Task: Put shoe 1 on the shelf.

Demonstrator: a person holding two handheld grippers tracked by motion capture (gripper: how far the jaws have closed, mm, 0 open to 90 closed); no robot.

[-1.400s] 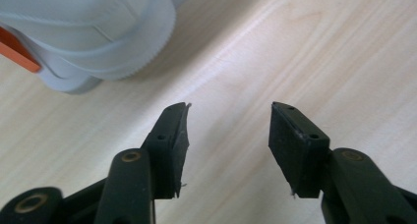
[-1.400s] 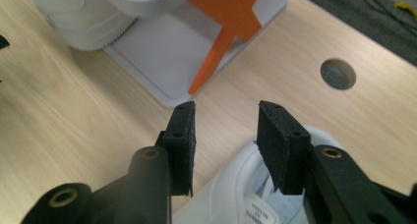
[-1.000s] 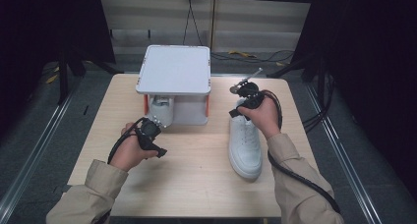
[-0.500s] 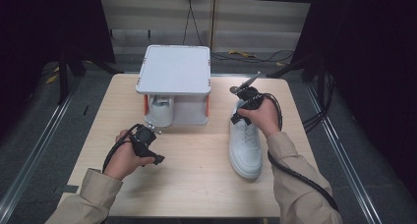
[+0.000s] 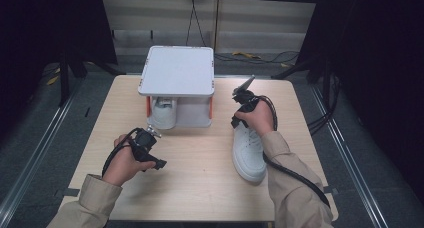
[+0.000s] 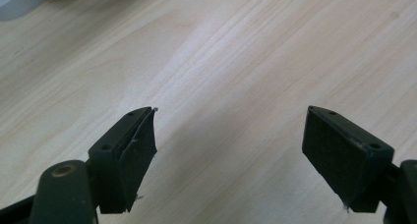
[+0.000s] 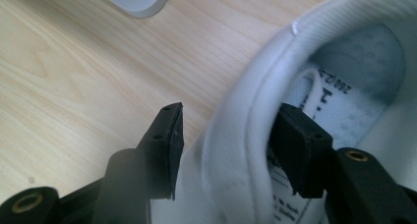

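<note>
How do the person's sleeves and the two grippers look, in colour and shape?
Both sleeves are beige: left sleeve, right sleeve. The left gripper and right gripper have black, blocky jaws with flat pads and small screw holes. A black cable trails from the right one.

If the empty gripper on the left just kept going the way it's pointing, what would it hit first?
Probably the bare wooden table: the left gripper, jaws open, looks down at it. Farther along that line sits the white shoe under the stand, though depth is hard to judge.
</note>
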